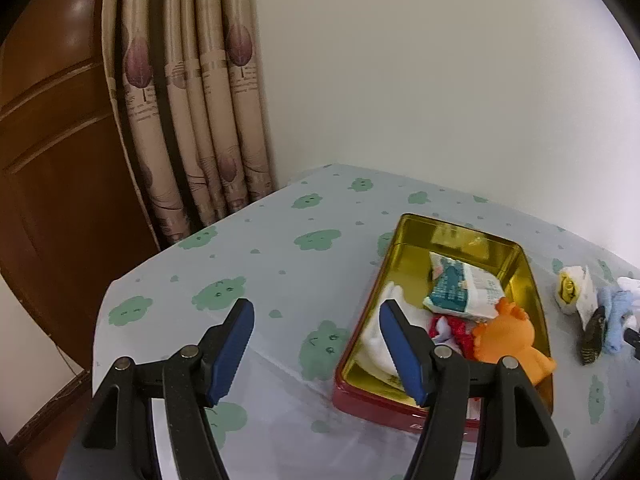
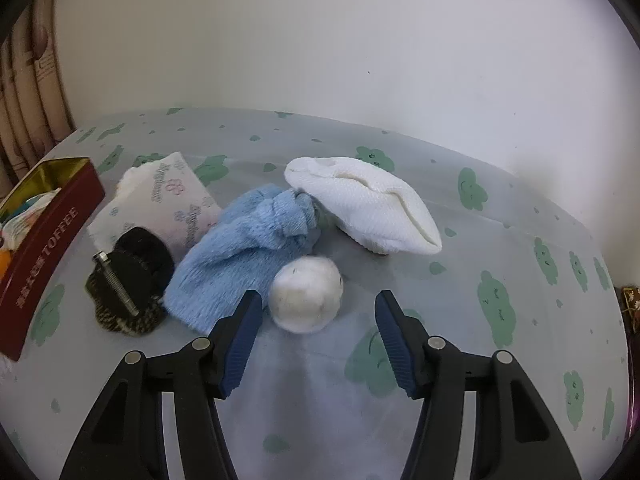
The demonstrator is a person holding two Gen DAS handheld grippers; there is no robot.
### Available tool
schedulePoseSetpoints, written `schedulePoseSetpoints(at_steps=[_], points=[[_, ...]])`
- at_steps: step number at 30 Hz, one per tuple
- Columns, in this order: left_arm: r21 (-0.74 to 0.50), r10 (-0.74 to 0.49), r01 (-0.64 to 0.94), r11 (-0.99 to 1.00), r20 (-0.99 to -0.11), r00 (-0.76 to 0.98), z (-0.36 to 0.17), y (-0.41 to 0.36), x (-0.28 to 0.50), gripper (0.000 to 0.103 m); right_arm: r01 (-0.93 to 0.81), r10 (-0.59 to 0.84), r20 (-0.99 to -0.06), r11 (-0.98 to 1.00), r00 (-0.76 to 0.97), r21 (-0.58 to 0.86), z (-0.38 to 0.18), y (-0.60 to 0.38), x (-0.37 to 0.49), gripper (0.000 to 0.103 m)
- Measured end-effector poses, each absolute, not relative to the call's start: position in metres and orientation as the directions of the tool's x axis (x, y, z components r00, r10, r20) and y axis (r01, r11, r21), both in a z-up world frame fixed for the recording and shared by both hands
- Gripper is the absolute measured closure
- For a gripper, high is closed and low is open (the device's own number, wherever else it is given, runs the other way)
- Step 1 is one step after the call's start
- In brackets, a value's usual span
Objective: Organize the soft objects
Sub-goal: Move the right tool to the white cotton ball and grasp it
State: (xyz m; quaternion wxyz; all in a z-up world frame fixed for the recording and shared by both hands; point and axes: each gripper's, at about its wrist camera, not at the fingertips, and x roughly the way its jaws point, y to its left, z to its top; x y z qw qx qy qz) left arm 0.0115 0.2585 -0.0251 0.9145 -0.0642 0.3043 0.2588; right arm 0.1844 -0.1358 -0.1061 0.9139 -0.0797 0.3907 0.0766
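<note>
— Soft things are split in two lots: some already sit in the red tin (image 1: 376,402) with the gold inside, the rest lie loose on the cloud-print sheet (image 2: 500,240) to its right.

— And the tongs?

— Left tongs (image 1: 316,354) stand wide apart, nothing between them, one blue pad over the sheet, the other in front of the tin's near corner. Right tongs (image 2: 316,340) are partly open and empty too; the white fuzzy ball (image 2: 306,294) lies just ahead of the gap, no pad touching it.

— What's by the ball?

— A blue fluffy cloth (image 2: 240,252) touching its left side, a white knitted piece (image 2: 368,208) behind, well clear of the tin. Left of the cloth, a dark hair clip (image 2: 128,292) with a metal pin, resting against a white tissue packet (image 2: 168,208).

— Any writing?

— "TOFFEE" in gold on the tin's side, with characters before it too small to read. The packet has pale script I can't make out.

— Inside the tin?

— An orange plush toy (image 1: 506,340), a teal-and-white packet (image 1: 464,292), something red (image 1: 454,330), and a white cloth (image 1: 380,332) partly hidden behind the left tongs' pad.
</note>
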Motion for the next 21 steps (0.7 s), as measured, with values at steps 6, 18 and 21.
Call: schedulePoseSetpoints(at_steps=[6, 18, 21], points=[[0.062, 0.421, -0.480, 0.875, -0.586, 0.692, -0.026, 0.250, 0.014, 0.036, -0.209, 0.075, -0.748, 0.974, 0.660, -0.087, -0.118, -0.136, 0.199, 0.064], [0.054, 0.232, -0.256, 0.965, -0.627, 0.744, -0.008, 0.194, 0.023, 0.036, -0.267, 0.154, -0.743, 0.963, 0.651, -0.034, -0.125, -0.135, 0.191, 0.083], [0.052, 0.177, -0.185, 0.981, -0.621, 0.763, -0.003, 0.171, 0.028, 0.036, -0.272, 0.171, -0.741, 0.962, 0.649, -0.016, -0.123, -0.139, 0.184, 0.084]])
